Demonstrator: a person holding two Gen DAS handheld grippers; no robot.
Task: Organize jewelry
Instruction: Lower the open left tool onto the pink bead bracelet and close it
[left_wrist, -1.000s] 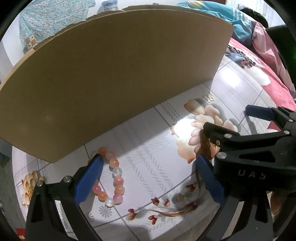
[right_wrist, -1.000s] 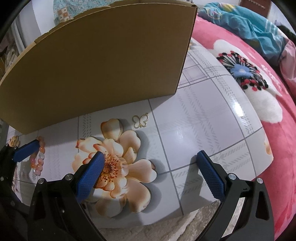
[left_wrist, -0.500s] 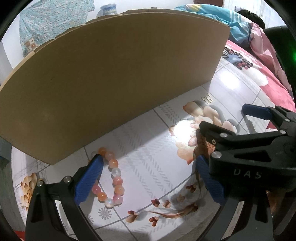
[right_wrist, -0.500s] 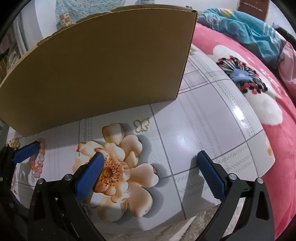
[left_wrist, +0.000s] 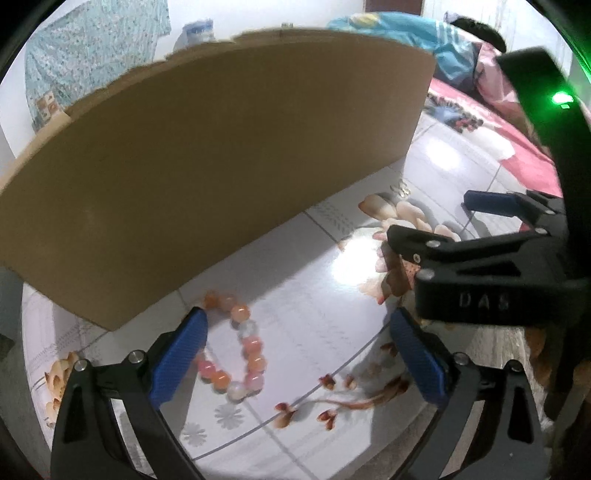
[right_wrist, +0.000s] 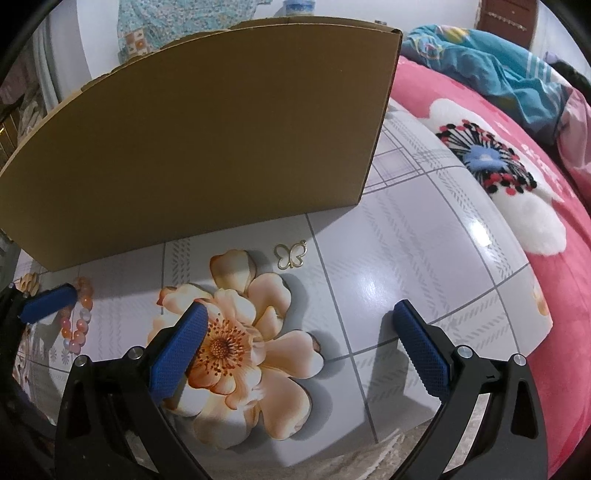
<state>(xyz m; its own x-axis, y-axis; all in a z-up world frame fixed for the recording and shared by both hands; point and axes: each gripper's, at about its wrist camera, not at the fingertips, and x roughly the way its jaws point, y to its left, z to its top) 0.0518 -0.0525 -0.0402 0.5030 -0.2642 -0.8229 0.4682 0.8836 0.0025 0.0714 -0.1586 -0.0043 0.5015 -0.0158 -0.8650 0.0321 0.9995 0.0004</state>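
Left wrist view, bead bracelet (left_wrist: 236, 350) partly behind wide-open empty left claw (left_wrist: 295, 354), right claw (right_wrist: 299, 343) likewise agape

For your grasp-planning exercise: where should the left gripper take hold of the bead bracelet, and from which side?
Grip the bead bracelet across its right strand, coming from above. It lies flat in an open loop on the table, so the open left gripper can probably straddle one strand.

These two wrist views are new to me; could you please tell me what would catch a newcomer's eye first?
The tall cardboard box fills the back of the floral-printed table in both views. A bracelet of pink and orange beads lies just ahead of the open left gripper, at its left fingertip. A small gold butterfly charm sits near the box's right corner, beyond the open right gripper.
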